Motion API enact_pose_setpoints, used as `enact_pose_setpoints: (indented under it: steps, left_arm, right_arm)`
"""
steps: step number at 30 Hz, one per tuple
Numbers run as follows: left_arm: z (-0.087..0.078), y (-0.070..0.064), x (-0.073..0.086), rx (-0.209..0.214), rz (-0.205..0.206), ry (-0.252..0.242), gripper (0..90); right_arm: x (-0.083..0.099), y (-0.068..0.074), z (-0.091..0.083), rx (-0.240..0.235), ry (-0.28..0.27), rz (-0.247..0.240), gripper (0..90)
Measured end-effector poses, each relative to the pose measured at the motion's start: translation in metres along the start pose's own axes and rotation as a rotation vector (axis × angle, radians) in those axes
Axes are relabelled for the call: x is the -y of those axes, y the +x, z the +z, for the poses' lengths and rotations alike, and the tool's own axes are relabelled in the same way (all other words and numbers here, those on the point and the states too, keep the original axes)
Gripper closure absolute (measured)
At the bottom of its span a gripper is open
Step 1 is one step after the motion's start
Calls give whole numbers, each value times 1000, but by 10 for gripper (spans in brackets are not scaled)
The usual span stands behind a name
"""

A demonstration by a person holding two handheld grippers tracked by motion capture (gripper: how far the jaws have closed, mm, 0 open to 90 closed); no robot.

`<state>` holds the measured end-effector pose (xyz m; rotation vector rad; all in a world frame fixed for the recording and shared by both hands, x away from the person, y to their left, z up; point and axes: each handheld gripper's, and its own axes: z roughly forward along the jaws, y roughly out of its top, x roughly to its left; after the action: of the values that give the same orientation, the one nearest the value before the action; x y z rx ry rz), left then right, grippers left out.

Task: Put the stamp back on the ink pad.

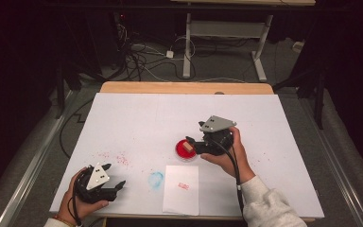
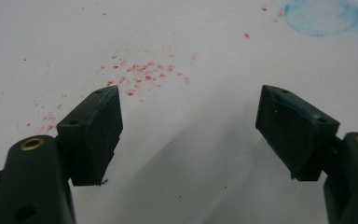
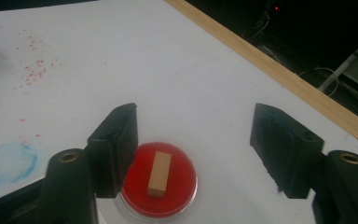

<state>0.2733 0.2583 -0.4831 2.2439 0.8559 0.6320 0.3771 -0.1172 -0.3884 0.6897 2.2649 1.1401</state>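
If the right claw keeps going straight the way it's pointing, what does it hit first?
Most likely the wooden block lying in the red ink dish. The right claw is open above the dish, with the block nearer its left jaw; depth is hard to judge.

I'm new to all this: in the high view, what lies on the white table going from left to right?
Left gripper → blue ring stain → white paper sheet → red dish holding a wooden block → right gripper.
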Motion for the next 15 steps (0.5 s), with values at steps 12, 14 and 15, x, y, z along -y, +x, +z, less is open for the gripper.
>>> enact_pose_setpoints:
  steps: [12, 14, 15]
  left_arm:
    - [0, 0, 0, 0, -2, -3, 222]
    - [-1, 0, 0, 0, -2, -5, 223]
    - [-1, 0, -1, 0, -3, -4, 223]
  right_arm:
    - [3, 0, -24, 14, -78, -22, 251]
    - [4, 0, -28, 30, -82, -25, 251]
    - [4, 0, -30, 36, -84, -28, 252]
